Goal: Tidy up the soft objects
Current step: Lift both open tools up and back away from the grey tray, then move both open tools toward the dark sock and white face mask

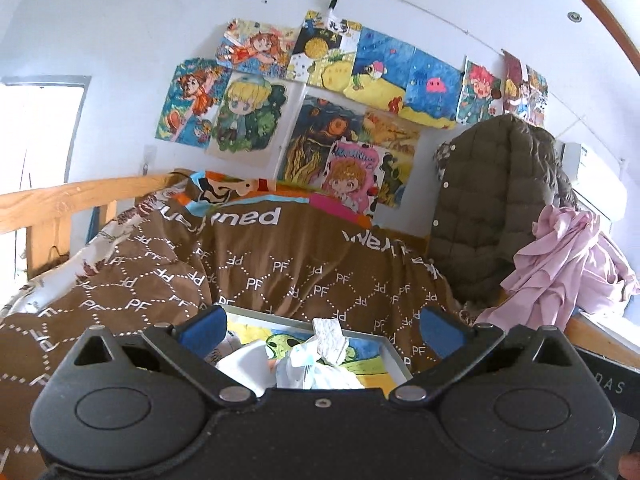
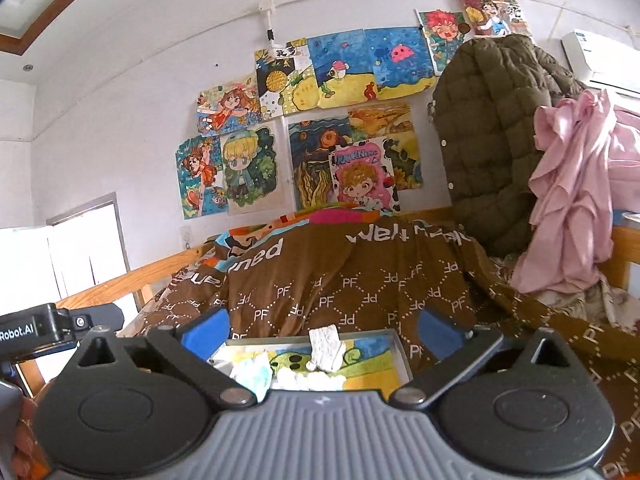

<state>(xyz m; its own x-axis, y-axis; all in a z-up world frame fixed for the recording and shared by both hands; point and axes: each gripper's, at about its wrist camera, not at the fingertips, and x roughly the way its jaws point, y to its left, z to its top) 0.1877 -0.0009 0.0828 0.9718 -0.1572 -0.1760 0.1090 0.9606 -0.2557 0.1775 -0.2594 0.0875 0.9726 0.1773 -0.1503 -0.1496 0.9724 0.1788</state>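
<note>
A framed colourful picture (image 1: 394, 354) lies flat on the brown PF-patterned blanket (image 1: 280, 272), serving as a tray. On it lie crumpled white tissues and cloths (image 1: 308, 368) and a white sponge-like piece (image 1: 329, 340). My left gripper (image 1: 322, 330) is open above them, blue fingers (image 1: 202, 328) spread wide, holding nothing. In the right wrist view the frame (image 2: 400, 354), the white piece (image 2: 326, 348) and the cloths (image 2: 252, 374) lie between the fingers of my right gripper (image 2: 324, 330), which is open and empty.
A wooden bed rail (image 1: 60, 200) runs along the left. An olive quilted jacket (image 1: 488, 208) and pink cloth (image 1: 560, 264) hang at the right. Drawings (image 1: 320, 100) cover the wall. The other gripper's body (image 2: 36, 330) shows at left in the right wrist view.
</note>
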